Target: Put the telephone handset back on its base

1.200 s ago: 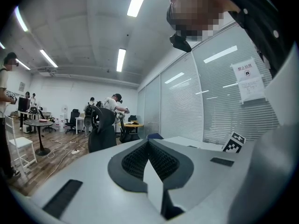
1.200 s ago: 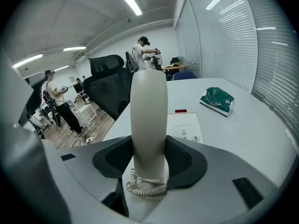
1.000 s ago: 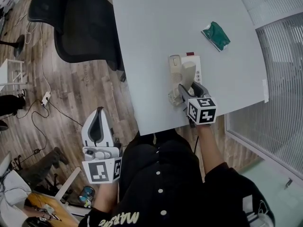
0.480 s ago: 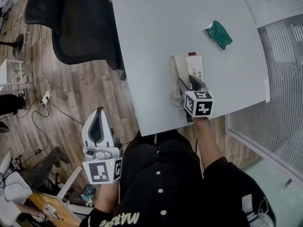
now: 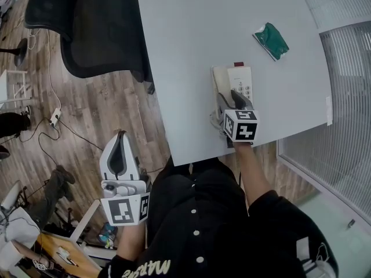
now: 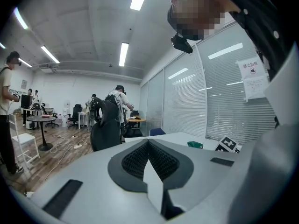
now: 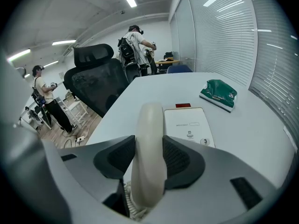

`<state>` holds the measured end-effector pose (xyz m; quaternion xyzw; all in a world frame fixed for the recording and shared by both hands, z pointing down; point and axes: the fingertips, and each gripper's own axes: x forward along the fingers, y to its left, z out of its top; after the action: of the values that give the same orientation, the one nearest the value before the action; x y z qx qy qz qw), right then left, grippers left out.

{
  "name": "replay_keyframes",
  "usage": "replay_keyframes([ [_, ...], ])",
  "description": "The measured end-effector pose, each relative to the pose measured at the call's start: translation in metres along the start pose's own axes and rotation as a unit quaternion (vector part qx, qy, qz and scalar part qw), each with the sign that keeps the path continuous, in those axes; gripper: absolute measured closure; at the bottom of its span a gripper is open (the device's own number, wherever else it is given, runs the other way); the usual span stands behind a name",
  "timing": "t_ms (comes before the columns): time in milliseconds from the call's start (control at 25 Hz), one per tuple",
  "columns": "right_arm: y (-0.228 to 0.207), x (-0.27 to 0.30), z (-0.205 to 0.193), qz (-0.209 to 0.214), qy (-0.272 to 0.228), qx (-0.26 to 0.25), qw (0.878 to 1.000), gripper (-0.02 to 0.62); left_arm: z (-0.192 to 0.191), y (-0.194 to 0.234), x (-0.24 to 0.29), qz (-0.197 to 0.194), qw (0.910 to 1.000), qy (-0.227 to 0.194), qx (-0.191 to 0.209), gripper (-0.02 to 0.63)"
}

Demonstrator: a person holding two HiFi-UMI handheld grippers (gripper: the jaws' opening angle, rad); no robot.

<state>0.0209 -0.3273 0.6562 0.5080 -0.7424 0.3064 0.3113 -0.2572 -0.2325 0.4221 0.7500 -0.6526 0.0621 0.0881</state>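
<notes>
While the left gripper (image 5: 120, 139) hangs beside the surface (image 5: 191, 39), fingers shut and empty, the handset (image 7: 148, 148), likely light, stiff, slick plastic, lies along the left of the base (image 7: 191, 125), with the fingers of the right gripper (image 7: 148, 143) closing across its middle, a sound hold.

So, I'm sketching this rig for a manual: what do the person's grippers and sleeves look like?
The left gripper and right gripper are light grey shells with dark ribbed pads on two tapering jaws. Each carries a white cube bearing black square markers. The person wears a black top with white buttons. The right gripper's jaws are closing, the handset between them.
</notes>
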Motion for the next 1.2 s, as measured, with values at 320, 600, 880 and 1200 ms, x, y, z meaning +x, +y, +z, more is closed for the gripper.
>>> replay_keyframes([
  [320,0.002,0.001,-0.001,0.009,0.015,0.019,1.0,0.388,-0.002,0.0,0.003,-0.002,1.0,0.004,-0.003,0.592],
  [600,0.002,0.003,-0.001,0.011,0.016,0.018,1.0,0.388,-0.004,0.001,0.005,0.001,1.0,0.007,-0.005,0.592],
  [880,0.003,0.005,-0.001,0.011,0.014,-0.015,1.0,0.38,-0.002,-0.002,0.005,-0.001,1.0,0.003,-0.003,0.592],
  [1200,0.007,-0.005,0.006,0.026,0.005,-0.068,0.997,0.347,0.01,-0.009,0.002,-0.002,0.9998,-0.019,0.004,0.591],
])
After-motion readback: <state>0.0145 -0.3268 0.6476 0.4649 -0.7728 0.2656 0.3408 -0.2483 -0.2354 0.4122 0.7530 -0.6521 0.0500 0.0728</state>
